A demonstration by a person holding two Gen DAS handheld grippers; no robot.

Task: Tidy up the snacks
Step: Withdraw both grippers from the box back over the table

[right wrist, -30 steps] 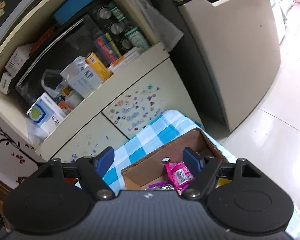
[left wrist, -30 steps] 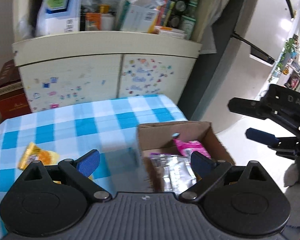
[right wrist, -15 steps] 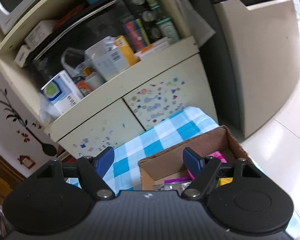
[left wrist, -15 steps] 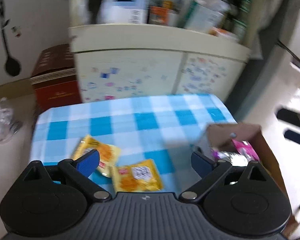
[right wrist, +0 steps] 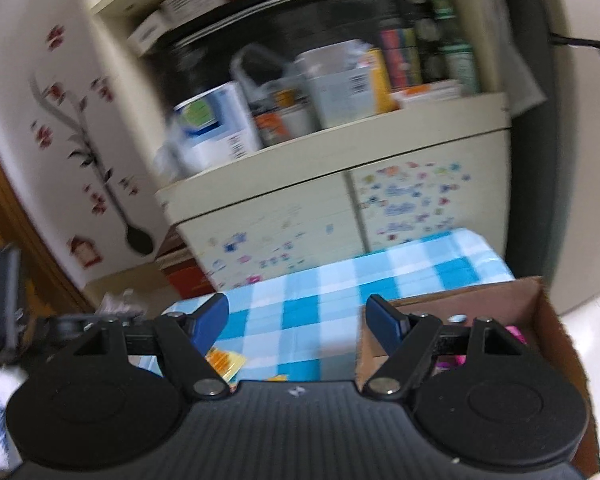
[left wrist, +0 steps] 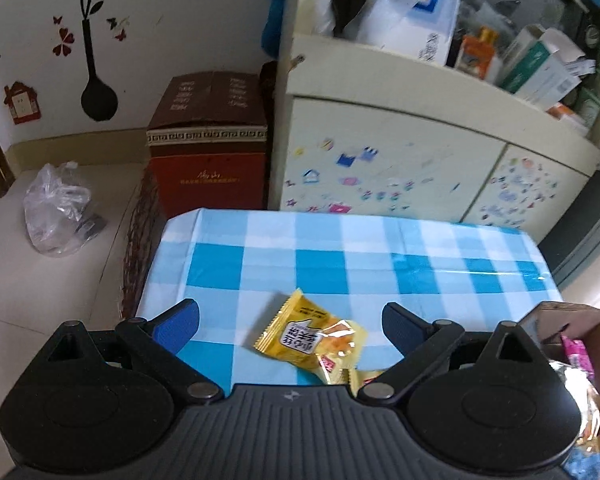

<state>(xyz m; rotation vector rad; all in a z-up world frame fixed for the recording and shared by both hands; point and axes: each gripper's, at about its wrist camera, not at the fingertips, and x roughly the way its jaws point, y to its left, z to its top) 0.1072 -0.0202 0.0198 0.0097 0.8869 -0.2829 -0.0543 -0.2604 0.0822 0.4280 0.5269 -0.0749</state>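
A yellow snack packet (left wrist: 310, 338) lies on the blue checked tablecloth (left wrist: 340, 252), with a second yellow packet (left wrist: 366, 378) partly hidden under it and behind my gripper body. My left gripper (left wrist: 290, 320) is open and empty, hovering above the first packet. A cardboard box (left wrist: 564, 320) at the right holds a pink packet (left wrist: 576, 352) and silver ones. In the right wrist view, my right gripper (right wrist: 296, 316) is open and empty above the table, left of the box (right wrist: 540, 312). A yellow packet (right wrist: 224, 362) shows below its left finger.
A cream cabinet (left wrist: 400, 160) with stickers and a cluttered shelf stands behind the table. A red-brown carton (left wrist: 208, 140) and a plastic bag (left wrist: 56, 208) sit on the floor at the left. The left gripper's body (right wrist: 4, 300) shows at the right view's left edge.
Both grippers have swung left, from over the box toward the yellow packets. The left one now sits over the packets. Both stay open and empty.
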